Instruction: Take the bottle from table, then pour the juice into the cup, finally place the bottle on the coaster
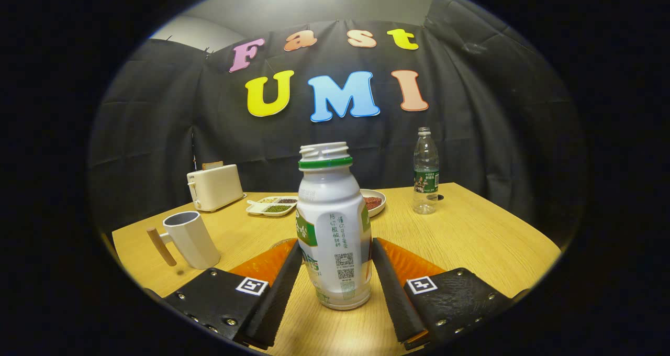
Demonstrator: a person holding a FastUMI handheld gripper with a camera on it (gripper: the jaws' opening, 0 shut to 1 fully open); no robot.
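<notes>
A white juice bottle [335, 230] with a green neck ring and no cap stands upright on the wooden table [471, 241], right between my fingers. My gripper [336, 244] is shut on the bottle, with both fingertips pressing its sides at mid-height. The bottle's base looks to be resting on the tabletop. The cup [191, 239], a white mug with a wooden handle, stands to the left, beyond my left finger. A thin round brownish edge [281, 241] peeks out behind the left finger; I cannot tell whether it is the coaster.
A cream toaster [215, 187] sits at the back left. A divided tray [272, 206] of beans and a plate [376, 201] lie behind the bottle. A clear water bottle [426, 173] stands at the back right. The black cloth wall closes off the far side.
</notes>
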